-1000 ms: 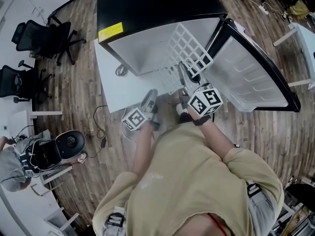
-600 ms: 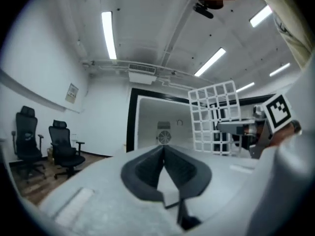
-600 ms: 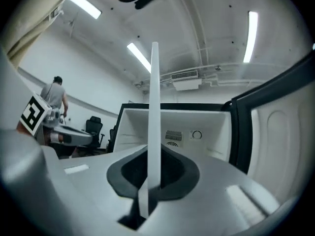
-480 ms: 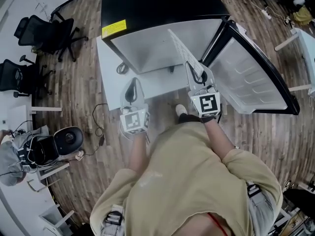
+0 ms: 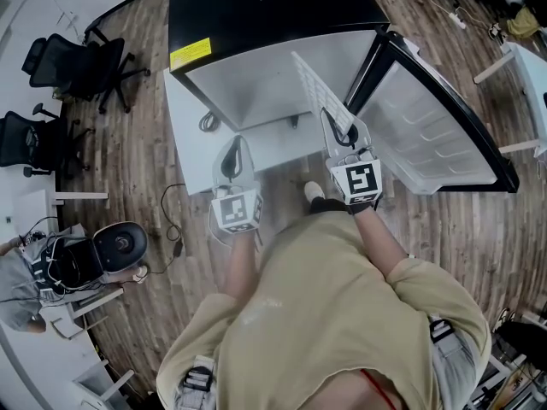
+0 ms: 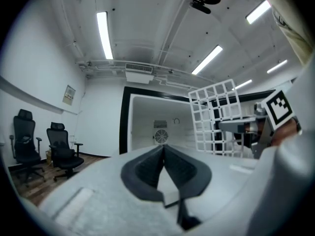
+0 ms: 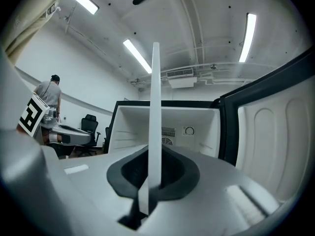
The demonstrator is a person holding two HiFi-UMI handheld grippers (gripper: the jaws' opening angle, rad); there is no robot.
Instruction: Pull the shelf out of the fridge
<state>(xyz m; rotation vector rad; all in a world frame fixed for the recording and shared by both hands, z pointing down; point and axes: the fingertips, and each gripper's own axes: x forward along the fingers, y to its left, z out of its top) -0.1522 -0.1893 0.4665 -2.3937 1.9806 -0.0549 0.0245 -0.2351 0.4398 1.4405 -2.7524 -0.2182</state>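
Shelf (image 5: 318, 88) is a white wire grid, held up on edge at the mouth of the black fridge (image 5: 256, 7), on the side nearest the open door (image 5: 436, 126). The fridge stands with its white cavity facing the person, and the door swings wide to the right. From the head view the shelf's long axis runs from the cavity towards the person, its plane upright. The right gripper view meets it edge-on as a thin white strip (image 7: 155, 107), while the left gripper view shows its squares face-on (image 6: 215, 117). Whether its far end is still inside the cavity cannot be told. Wooden floor (image 5: 137, 161) lies open to the left and in front, with office chairs (image 5: 77, 62) well apart. The right gripper (image 5: 340, 131) has its jaws clamped on the shelf's near edge (image 7: 152, 171). The left gripper (image 5: 229, 156) is beside it, apart from the shelf, jaws pressed together on nothing (image 6: 164, 151).
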